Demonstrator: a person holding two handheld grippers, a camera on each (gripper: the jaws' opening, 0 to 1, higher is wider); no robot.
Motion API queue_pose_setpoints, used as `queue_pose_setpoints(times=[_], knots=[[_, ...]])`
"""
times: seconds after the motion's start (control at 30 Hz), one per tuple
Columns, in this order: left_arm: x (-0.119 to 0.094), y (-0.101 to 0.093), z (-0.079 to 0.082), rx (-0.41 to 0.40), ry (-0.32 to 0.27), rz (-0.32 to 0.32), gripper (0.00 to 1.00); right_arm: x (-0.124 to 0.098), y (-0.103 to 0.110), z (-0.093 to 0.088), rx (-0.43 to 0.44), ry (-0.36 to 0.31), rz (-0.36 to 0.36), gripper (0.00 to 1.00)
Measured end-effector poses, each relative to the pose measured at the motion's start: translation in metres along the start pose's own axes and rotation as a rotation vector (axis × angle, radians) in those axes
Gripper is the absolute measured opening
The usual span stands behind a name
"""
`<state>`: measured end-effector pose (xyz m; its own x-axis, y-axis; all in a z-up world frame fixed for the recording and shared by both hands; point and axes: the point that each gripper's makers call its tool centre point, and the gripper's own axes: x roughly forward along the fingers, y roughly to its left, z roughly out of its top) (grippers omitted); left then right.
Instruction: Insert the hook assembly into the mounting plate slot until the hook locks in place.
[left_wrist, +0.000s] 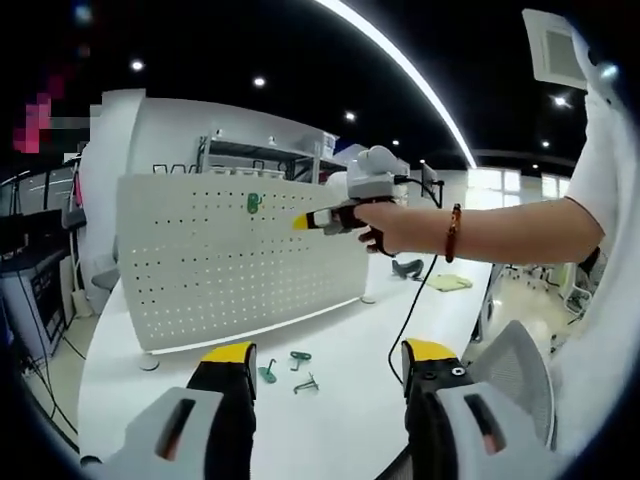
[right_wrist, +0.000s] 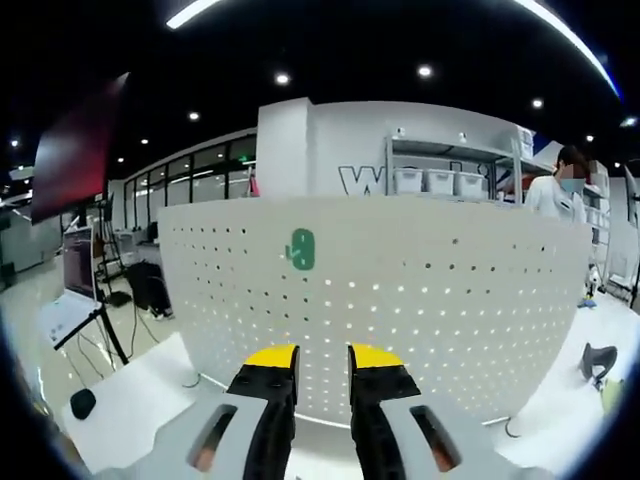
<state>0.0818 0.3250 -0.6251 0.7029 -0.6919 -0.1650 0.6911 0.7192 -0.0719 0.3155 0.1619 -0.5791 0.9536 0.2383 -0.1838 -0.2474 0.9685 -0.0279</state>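
Note:
A white pegboard mounting plate (left_wrist: 240, 260) stands upright on the white table (left_wrist: 340, 400). One green hook (left_wrist: 253, 204) hangs on its upper part, also seen in the right gripper view as the green hook (right_wrist: 300, 250) on the plate (right_wrist: 450, 300). A person's hand holds my right gripper (left_wrist: 300, 222) close to the plate, just right of that hook. Its jaws are a narrow gap apart with nothing between them, my right gripper (right_wrist: 323, 360) facing the plate's lower middle. My left gripper (left_wrist: 330, 355) stands wide open and empty over the table. Two green hooks (left_wrist: 267, 373) (left_wrist: 300, 356) and a grey hook (left_wrist: 306, 383) lie loose ahead of it.
A black cable (left_wrist: 415, 310) runs across the table from the right gripper. A dark object (left_wrist: 407, 267) and a yellow-green cloth (left_wrist: 450, 283) lie behind. Shelves with bins (right_wrist: 440, 180) and a person (right_wrist: 560, 190) stand beyond the plate. A laptop on a stand (right_wrist: 70, 310) is at left.

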Motion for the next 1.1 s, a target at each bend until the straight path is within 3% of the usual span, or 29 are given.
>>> queue_pose_setpoints(times=[0.13,0.5,1.1], knots=[[0.006,-0.008,0.001,0.044,0.008,-0.012,0.64,-0.001,0.002,-0.016,0.007,0.020,0.034,0.19],[0.023,-0.012,0.003,0.030,0.024,0.012,0.66,-0.009,0.020,-0.062,-0.031,0.095,0.188,0.20],[0.044,-0.020,-0.001,0.032,0.058,0.042,0.69,-0.015,0.043,-0.140,0.006,0.194,0.293,0.24]])
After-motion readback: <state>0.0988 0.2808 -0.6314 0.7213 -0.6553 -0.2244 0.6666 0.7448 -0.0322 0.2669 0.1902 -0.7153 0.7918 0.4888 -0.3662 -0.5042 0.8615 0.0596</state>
